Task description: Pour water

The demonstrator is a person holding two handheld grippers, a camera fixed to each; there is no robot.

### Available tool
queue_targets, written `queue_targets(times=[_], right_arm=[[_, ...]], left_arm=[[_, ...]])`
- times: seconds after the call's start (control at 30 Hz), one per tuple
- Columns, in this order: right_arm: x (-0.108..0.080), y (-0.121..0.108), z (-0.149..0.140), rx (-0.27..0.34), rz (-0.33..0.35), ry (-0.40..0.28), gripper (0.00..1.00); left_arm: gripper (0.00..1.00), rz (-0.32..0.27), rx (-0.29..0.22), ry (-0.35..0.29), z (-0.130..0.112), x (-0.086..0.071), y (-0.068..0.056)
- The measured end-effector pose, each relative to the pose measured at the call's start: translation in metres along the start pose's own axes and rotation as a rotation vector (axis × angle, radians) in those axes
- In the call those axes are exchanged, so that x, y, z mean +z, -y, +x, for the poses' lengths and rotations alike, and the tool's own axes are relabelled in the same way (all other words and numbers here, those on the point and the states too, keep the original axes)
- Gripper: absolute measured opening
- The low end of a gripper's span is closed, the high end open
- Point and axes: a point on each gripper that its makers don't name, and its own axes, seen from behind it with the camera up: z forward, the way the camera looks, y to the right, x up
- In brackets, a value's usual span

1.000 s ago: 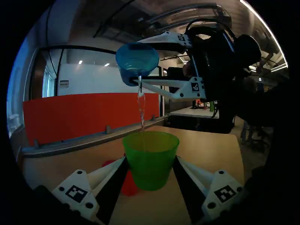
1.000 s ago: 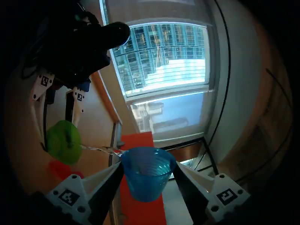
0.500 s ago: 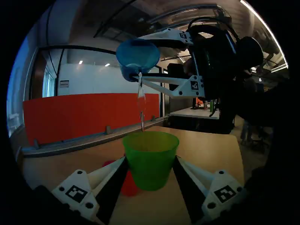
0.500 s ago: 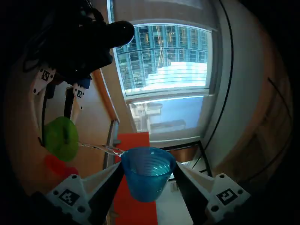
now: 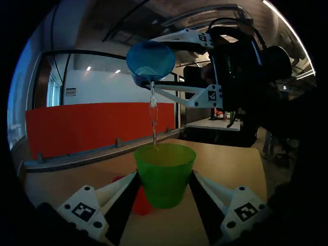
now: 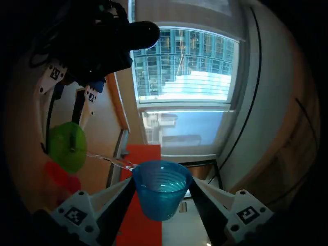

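In the left gripper view my left gripper [image 5: 164, 182] is shut on a green cup [image 5: 165, 174] held upright just above the wooden table [image 5: 229, 164]. Above it my right gripper [image 5: 149, 65] holds a blue cup [image 5: 150, 62] tipped over, and a thin stream of water [image 5: 153, 119] falls from its rim into the green cup. In the right gripper view my right gripper [image 6: 161, 192] is shut on the blue cup [image 6: 160, 194], and the water [image 6: 108, 160] runs from its lip to the green cup [image 6: 67, 146], held by the left gripper [image 6: 61, 139].
A red object [image 5: 140, 201] lies on the table just behind the green cup's left side. An orange partition [image 5: 94, 125] with a rail runs along the table's far edge. A large window [image 6: 184, 69] shows in the right gripper view. Another desk [image 5: 213, 123] stands behind.
The blue cup has tipped a little further and the right gripper has rolled slightly. Water keeps streaming into the green cup, which has stayed in place.
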Motion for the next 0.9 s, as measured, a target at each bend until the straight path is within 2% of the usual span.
queue_targets(times=[0.27, 0.9], right_arm=[[-0.001, -0.007, 0.006, -0.036, -0.015, -0.002, 0.91], [-0.002, -0.018, 0.01, -0.188, -0.035, 0.015, 0.91]], left_arm=[[0.79, 0.005, 0.0, 0.001, -0.001, 0.0, 0.001], [0.79, 0.011, -0.002, -0.003, 0.003, -0.002, 0.001]])
